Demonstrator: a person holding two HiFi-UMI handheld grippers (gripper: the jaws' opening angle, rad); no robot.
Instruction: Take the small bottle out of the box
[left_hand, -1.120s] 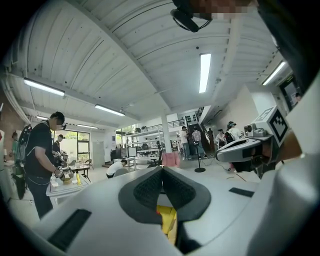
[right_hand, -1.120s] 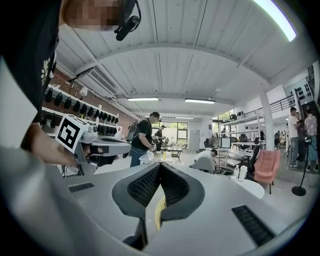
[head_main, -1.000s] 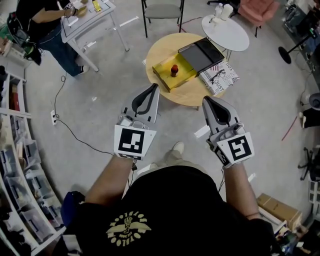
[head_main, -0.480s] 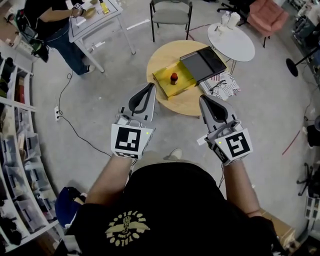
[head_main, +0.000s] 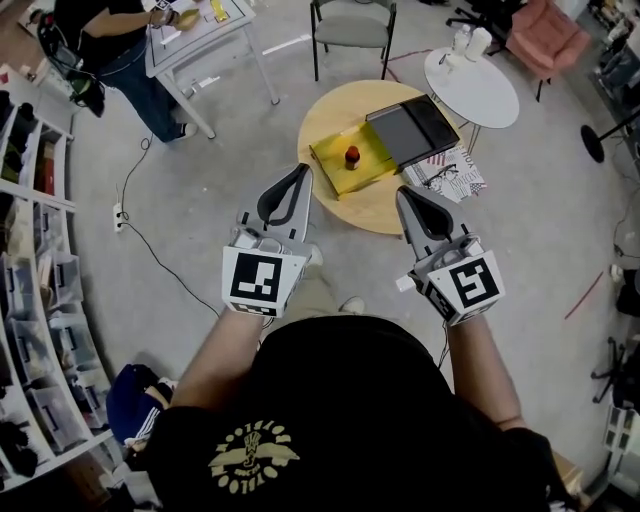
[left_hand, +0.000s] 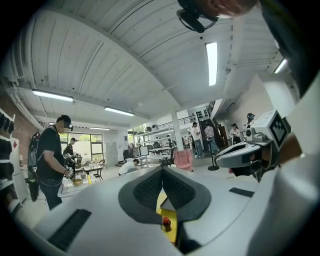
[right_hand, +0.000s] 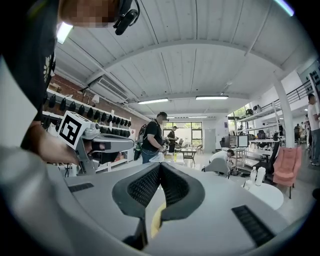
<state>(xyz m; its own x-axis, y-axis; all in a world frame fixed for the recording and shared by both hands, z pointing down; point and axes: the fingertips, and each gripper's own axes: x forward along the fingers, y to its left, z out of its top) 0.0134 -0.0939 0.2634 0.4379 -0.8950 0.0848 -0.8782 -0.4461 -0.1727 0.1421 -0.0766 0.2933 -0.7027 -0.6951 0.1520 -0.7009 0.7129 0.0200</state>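
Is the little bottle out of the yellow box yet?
Not yet. Done: the yellow box on the round table lies open. In hand: nothing; the left tongs and right tongs are both shut and empty, short of the table. Left: reach in, grip the small bottle standing inside, and lift it out.

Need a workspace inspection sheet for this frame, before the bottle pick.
Surface: round wooden table, light top.
Job's things: small red-capped bottle upright inside open yellow box; not yet taken.
Clutter: dark grey flat lid against the box; printed newspaper at the table's edge.
Grippers: left gripper and right gripper both shut, empty, short of the table.
Cables: black cable on grey floor, left.
Surroundings: white round table, grey chair, person at a white desk, storage shelves.
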